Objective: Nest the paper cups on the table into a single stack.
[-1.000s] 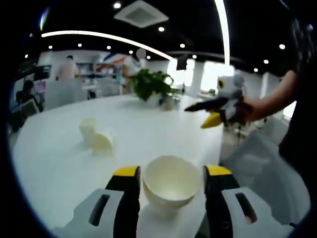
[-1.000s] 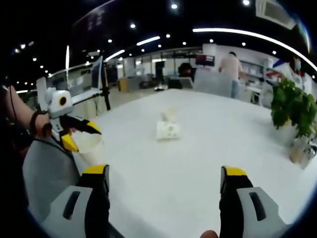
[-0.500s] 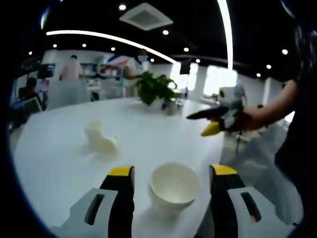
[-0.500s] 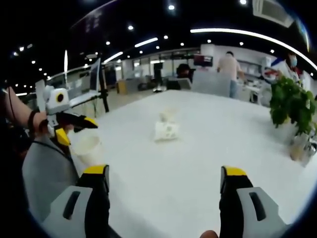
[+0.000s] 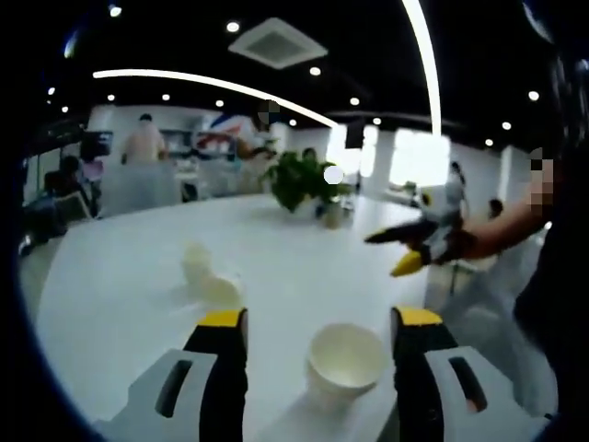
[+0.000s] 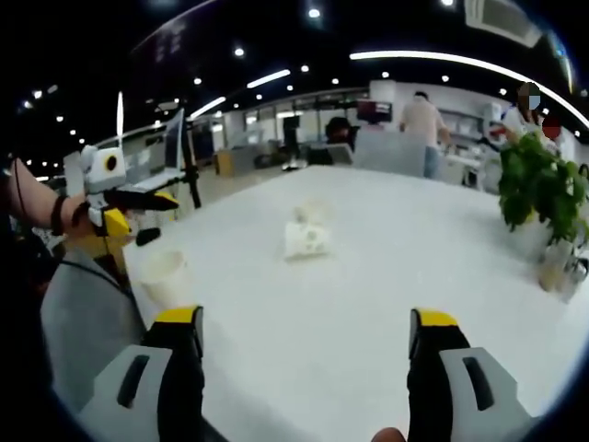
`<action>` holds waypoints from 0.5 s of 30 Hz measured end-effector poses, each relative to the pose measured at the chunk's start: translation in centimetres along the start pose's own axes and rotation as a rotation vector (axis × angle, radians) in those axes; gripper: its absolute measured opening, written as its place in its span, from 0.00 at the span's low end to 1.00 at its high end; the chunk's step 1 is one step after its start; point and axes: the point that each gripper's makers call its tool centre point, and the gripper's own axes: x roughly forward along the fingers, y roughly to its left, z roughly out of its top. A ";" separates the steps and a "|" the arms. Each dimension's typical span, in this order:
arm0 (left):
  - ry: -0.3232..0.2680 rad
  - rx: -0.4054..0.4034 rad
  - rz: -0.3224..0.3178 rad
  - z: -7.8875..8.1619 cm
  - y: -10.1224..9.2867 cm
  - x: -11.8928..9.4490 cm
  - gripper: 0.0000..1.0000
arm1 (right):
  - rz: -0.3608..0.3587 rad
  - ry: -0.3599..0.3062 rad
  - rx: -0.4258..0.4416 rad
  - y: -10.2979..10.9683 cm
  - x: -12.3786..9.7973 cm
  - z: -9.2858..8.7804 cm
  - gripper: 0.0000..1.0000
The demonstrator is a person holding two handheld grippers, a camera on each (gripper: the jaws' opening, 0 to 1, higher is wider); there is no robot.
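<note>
1. My left tool (image 5: pixel 317 324) has its jaws spread wide and grips nothing. An upright paper cup (image 5: pixel 347 359) stands on the white worktop (image 5: pixel 120 304) between them, closer to the right jaw and touching neither, as far as I can tell.
2. My right tool (image 6: pixel 304 322) is open just as wide and is empty, with bare worktop between its jaws. In the left gripper view it hangs in the air off to the upright cup's right, well apart from it.
3. Two more paper cups (image 5: pixel 210 274) sit farther along the worktop from the upright cup, toward the potted plant (image 5: pixel 304 180). One seems to stand and the other to lie on its side against it. In the right gripper view this pair is a small white cluster, too blurred to read how they touch.
4. The step in hand, as I judge it, is fetching one of that pair and bringing it to the upright cup, which can serve as the base of the stack.
5. To do it well I should grip the tipped cup lightly across its wall, since thin paper will crush.
6. I should then turn it mouth up, line it up over the upright cup's mouth and lower it straight down.
7. The base cup is light and stands near the worktop edge, so a sideways nudge could tip it off.
</note>
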 end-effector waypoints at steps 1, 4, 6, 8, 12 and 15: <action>-0.002 -0.001 0.004 0.2 0.2 -0.1 0.62 | -0.001 0.000 0.000 -0.1 0.1 0.0 0.90; -0.010 0.002 0.016 0.6 0.6 -0.2 0.64 | -0.003 -0.003 0.003 -0.1 0.2 0.1 0.90; -0.016 0.010 0.022 1.0 0.8 -0.4 0.65 | -0.003 -0.006 0.005 -0.1 0.2 0.2 0.90; -0.029 0.021 0.024 1.4 0.9 -0.7 0.66 | 0.000 -0.004 0.001 0.1 0.3 0.3 0.90; -0.033 0.025 0.041 1.7 1.6 -1.3 0.68 | 0.005 -0.002 -0.002 0.2 0.5 0.3 0.90; -0.032 0.026 0.052 1.7 2.1 -1.6 0.71 | 0.008 -0.003 0.002 0.3 0.6 0.3 0.90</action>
